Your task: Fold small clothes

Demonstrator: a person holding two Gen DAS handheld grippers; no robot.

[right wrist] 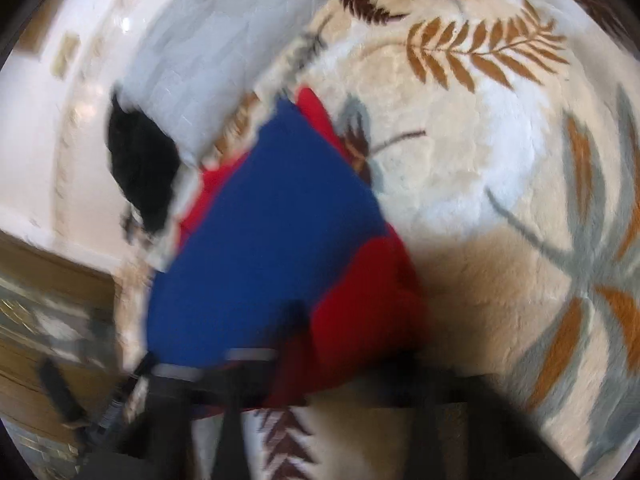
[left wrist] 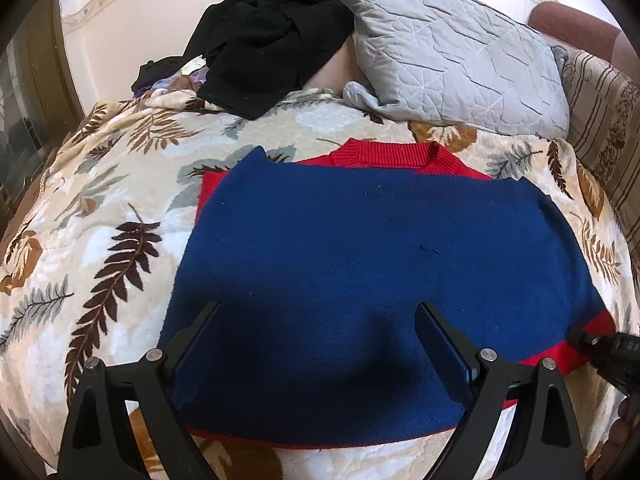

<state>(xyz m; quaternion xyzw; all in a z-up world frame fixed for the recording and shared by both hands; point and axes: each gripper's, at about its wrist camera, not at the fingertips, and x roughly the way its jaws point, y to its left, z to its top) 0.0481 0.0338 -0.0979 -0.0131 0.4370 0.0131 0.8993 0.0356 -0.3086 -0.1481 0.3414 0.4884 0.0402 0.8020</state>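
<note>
The leaf-print blanket [left wrist: 100, 216] carries the blue-and-red sweater [left wrist: 360, 248], lying flat near the grey pillow [left wrist: 452, 60] and black garment [left wrist: 264, 36]. Left gripper [left wrist: 318, 332] – fingers spread above the sweater. Right gripper [left wrist: 600, 350] – the right wrist view is blurred, state indeterminable.

Place: a bedroom in a home.
Bed: a plush blanket [left wrist: 120, 216] printed with brown and grey fern leaves covers the whole surface.
Bedding: a grey quilted pillow [left wrist: 452, 68] lies at the far end, beside a striped cushion [left wrist: 600, 128].
Clothes: a black garment [left wrist: 264, 44] is heaped by the pillow.
Wall: pale, with a patterned border strip [left wrist: 116, 0].
Left edge: probably a wooden door frame [left wrist: 52, 64]; too distorted to be sure.
</note>
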